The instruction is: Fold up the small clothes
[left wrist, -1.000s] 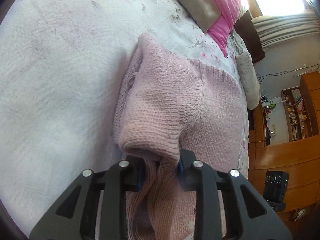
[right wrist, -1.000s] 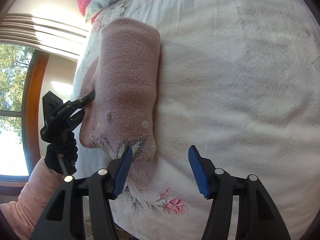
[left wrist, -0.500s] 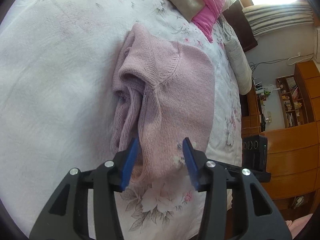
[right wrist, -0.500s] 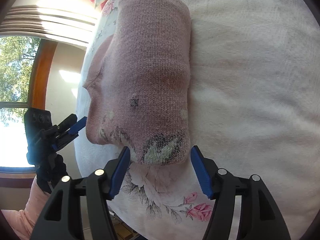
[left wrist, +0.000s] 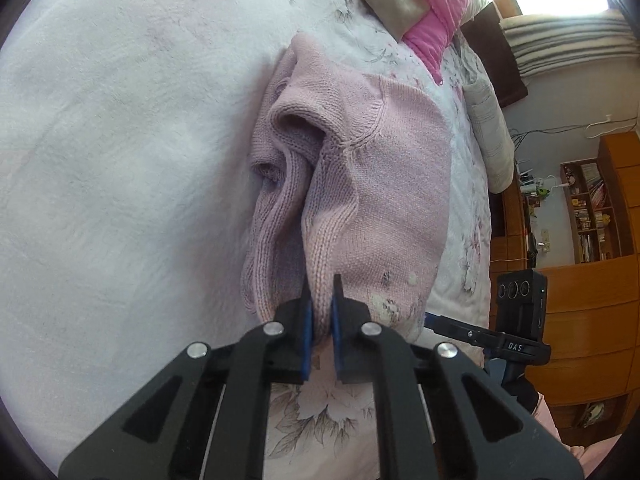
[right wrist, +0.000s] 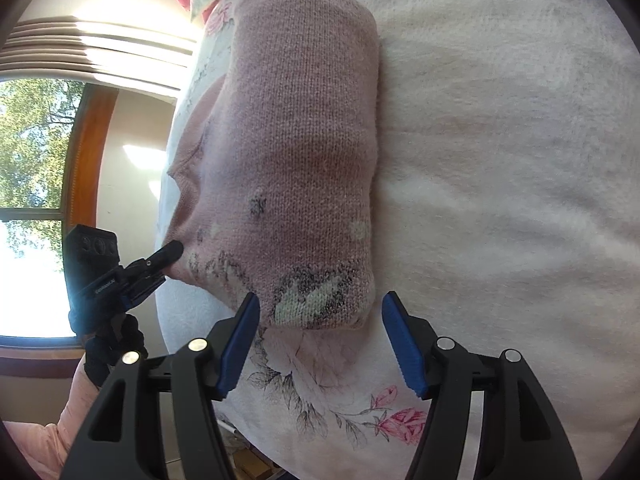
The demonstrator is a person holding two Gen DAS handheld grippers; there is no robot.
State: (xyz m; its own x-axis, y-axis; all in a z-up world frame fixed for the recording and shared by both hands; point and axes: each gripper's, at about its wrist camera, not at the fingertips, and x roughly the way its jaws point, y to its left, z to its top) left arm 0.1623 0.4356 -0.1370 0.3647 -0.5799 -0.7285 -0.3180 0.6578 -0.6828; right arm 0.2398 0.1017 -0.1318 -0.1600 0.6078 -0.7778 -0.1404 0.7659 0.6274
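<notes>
A pink knit sweater (left wrist: 384, 184) lies folded on the white floral bedspread (left wrist: 120, 160), its loose folds bunched on the left side. My left gripper (left wrist: 322, 300) is shut on a ridge of knit at the sweater's near hem. In the right wrist view the sweater (right wrist: 296, 152) fills the middle, with a grey and white flower pattern at its near end. My right gripper (right wrist: 320, 308) stands open, its blue pads on either side of that patterned corner, not touching it. The left gripper (right wrist: 170, 252) shows there pinching the sweater's left corner.
Pink and grey pillows (left wrist: 424, 4) lie at the bed's far end, with a rolled grey blanket (left wrist: 488, 136) beside them. Wooden cabinets and a bookshelf (left wrist: 592, 208) stand past the bed's edge. A window (right wrist: 32, 160) and a person's pink sleeve (right wrist: 44, 436) are on the left.
My left gripper let go of the sweater, drew back, then shut again on a fold at the near hem. My right gripper came closer to the patterned corner and stayed open.
</notes>
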